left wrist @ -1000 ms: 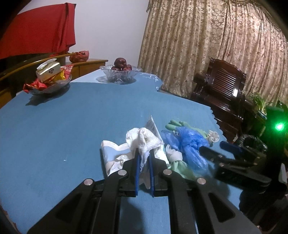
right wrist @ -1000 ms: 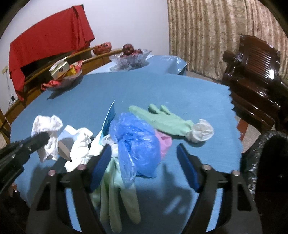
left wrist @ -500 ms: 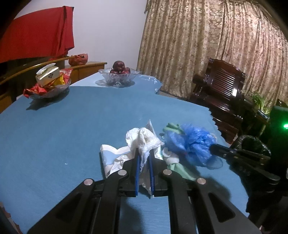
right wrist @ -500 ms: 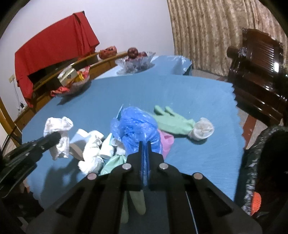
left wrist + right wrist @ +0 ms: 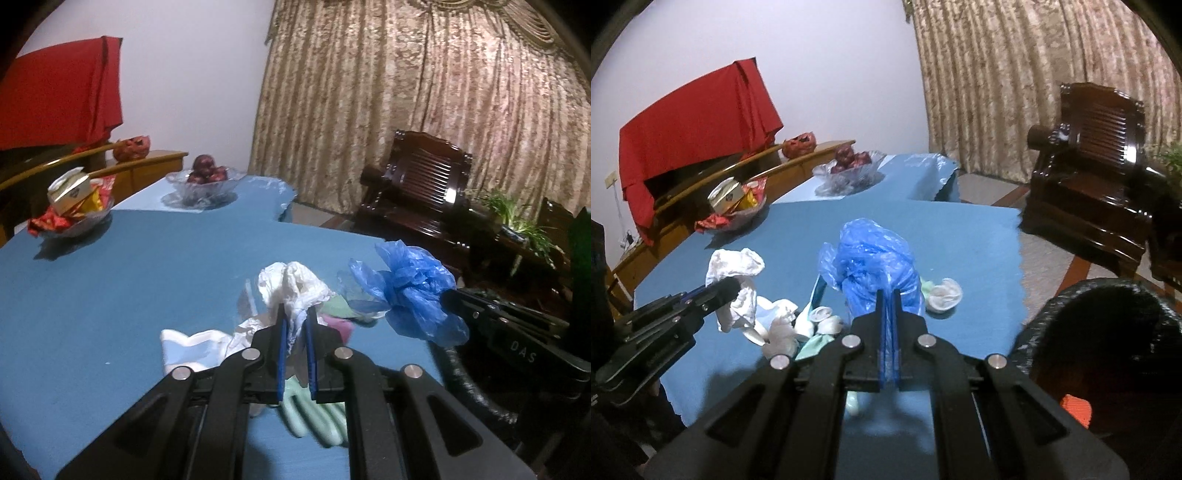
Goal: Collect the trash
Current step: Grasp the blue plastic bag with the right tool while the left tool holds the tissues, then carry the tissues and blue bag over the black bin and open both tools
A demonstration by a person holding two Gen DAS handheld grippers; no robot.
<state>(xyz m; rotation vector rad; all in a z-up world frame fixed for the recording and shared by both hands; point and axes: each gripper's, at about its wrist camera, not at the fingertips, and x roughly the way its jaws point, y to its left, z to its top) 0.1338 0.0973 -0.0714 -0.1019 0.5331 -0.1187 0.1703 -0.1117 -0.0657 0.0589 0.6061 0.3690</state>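
Note:
My left gripper (image 5: pixel 294 314) is shut on a crumpled white tissue (image 5: pixel 291 288) and holds it above the blue table (image 5: pixel 110 280); it also shows in the right wrist view (image 5: pixel 733 286) with the tissue (image 5: pixel 737 273). My right gripper (image 5: pixel 888 295) is shut on a crumpled blue plastic bag (image 5: pixel 875 258), lifted off the table; the bag shows in the left wrist view (image 5: pixel 410 291). More trash lies on the table: a green glove (image 5: pixel 314 417), white wrappers (image 5: pixel 783 328) and a white cup-like scrap (image 5: pixel 945 293).
A black trash bin (image 5: pixel 1108 332) stands off the table's right edge with an orange scrap (image 5: pixel 1076 410) inside. A glass bowl of fruit (image 5: pixel 849 166) and a snack bowl (image 5: pixel 735 206) sit at the far side. A dark wooden chair (image 5: pixel 1093 177) stands to the right.
The right gripper closed on the blue bag and lifted it up toward the right. The left gripper rose with the white tissue, off the pile.

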